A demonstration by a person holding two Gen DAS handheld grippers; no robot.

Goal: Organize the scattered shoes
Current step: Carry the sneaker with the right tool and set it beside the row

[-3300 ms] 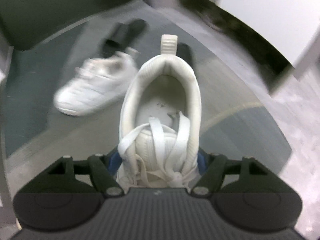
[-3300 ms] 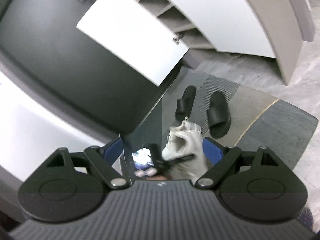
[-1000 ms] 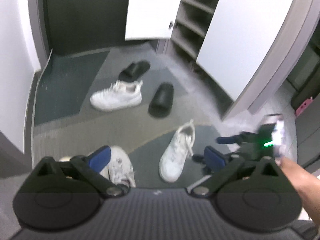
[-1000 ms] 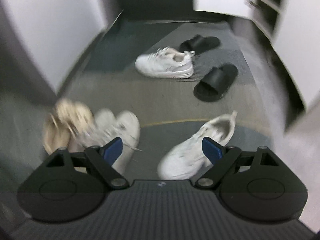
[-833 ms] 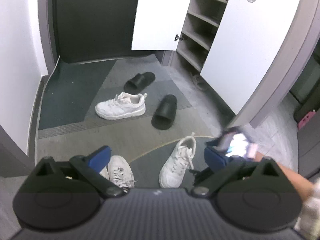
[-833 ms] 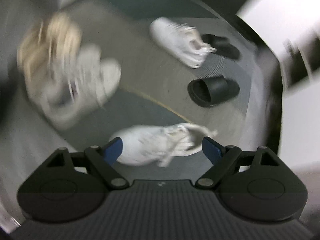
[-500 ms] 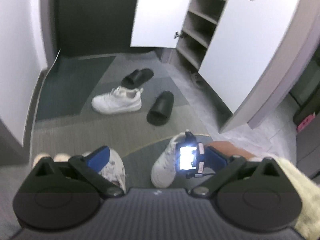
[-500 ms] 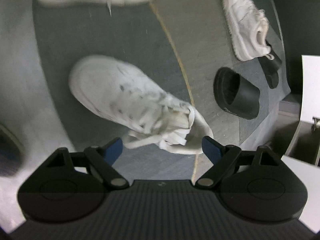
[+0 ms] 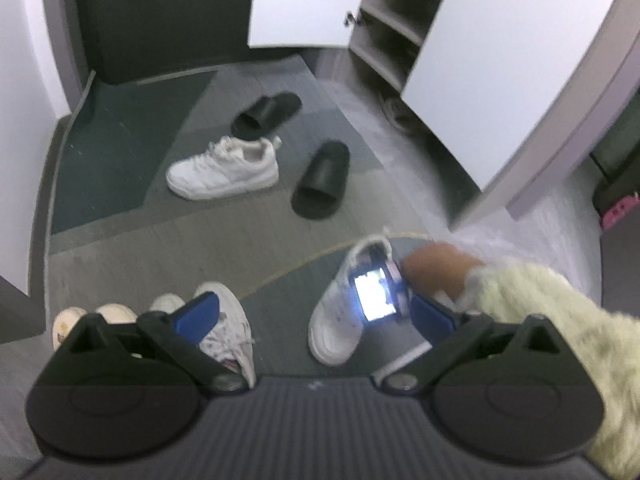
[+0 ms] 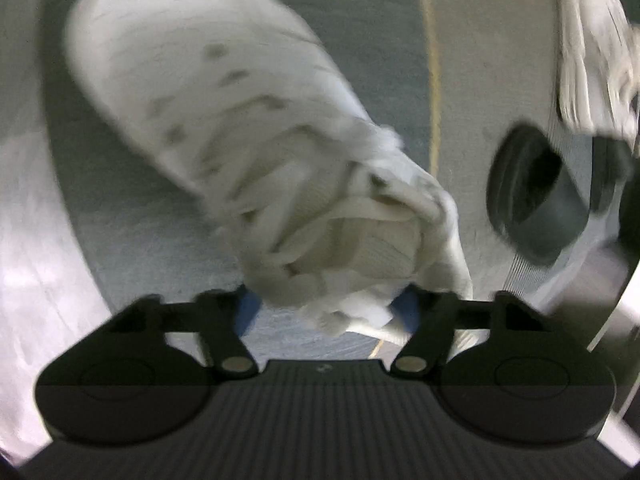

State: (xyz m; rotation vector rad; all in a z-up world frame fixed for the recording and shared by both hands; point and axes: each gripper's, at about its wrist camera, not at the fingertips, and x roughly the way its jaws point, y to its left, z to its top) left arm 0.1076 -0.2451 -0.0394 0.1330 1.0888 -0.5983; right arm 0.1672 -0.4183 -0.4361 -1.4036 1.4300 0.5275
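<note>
Two grippers are at work over a floor strewn with shoes. Nearest, the right gripper (image 10: 326,306) points steeply down at a white sneaker (image 10: 248,140) lying on a dark grey mat (image 10: 132,224); its jaws have just been closing, and the heel end of the shoe sits between the blue pads (image 10: 248,308), which appear to press on its collar, though blur keeps the contact from being certain. From the left wrist view, the same sneaker (image 9: 340,320) lies toe toward the camera, with the person's hand (image 9: 432,270) and a pale fuzzy sleeve (image 9: 560,320) reaching down over its heel beside a lit screen (image 9: 374,294). The left gripper (image 9: 316,314) hangs above the floor with its jaws wide apart and nothing between them. Just beside its left pad lies another white sneaker (image 9: 232,328), and next to that a pair of cream shoes (image 9: 96,316). Farther off, a third white sneaker (image 9: 224,170) rests on its sole between two black slides, one (image 9: 322,180) to its right and one (image 9: 266,116) behind it. Beyond them stands an open shoe cabinet (image 9: 384,24) with grey shelves and white doors (image 9: 300,0).
</note>
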